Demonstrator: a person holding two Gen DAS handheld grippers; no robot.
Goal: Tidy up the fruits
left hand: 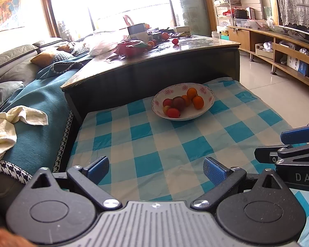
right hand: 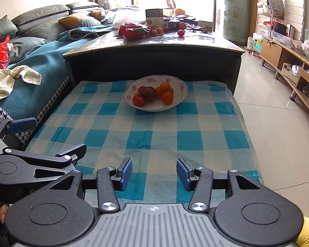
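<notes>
A white flower-patterned bowl (left hand: pixel 195 112) (right hand: pixel 154 106) sits at the far end of a blue checked cloth (left hand: pixel 146 144) (right hand: pixel 154 140). In it lie orange fruits (left hand: pixel 198 102) (right hand: pixel 167 97), a dark plum (left hand: pixel 178 102) (right hand: pixel 148 93) and red fruits (left hand: pixel 173 112) (right hand: pixel 138 100). My left gripper (left hand: pixel 156 169) (right hand: pixel 49 138) hovers open over the near part of the cloth, holding nothing. Beside it on the right, my right gripper (right hand: pixel 154 174) (left hand: pixel 286 144) is open too, well short of the bowl.
Behind the bowl rises a dark coffee table (left hand: pixel 195 47) (right hand: pixel 195 43) carrying loose fruits (left hand: pixel 175 41) (right hand: pixel 181 33), a red bag (right hand: pixel 134 30) and a box. A sofa with a teal blanket and cream towel (left hand: pixel 8 123) runs along the left. Tiled floor (right hand: pixel 278 123) and a wooden cabinet lie right.
</notes>
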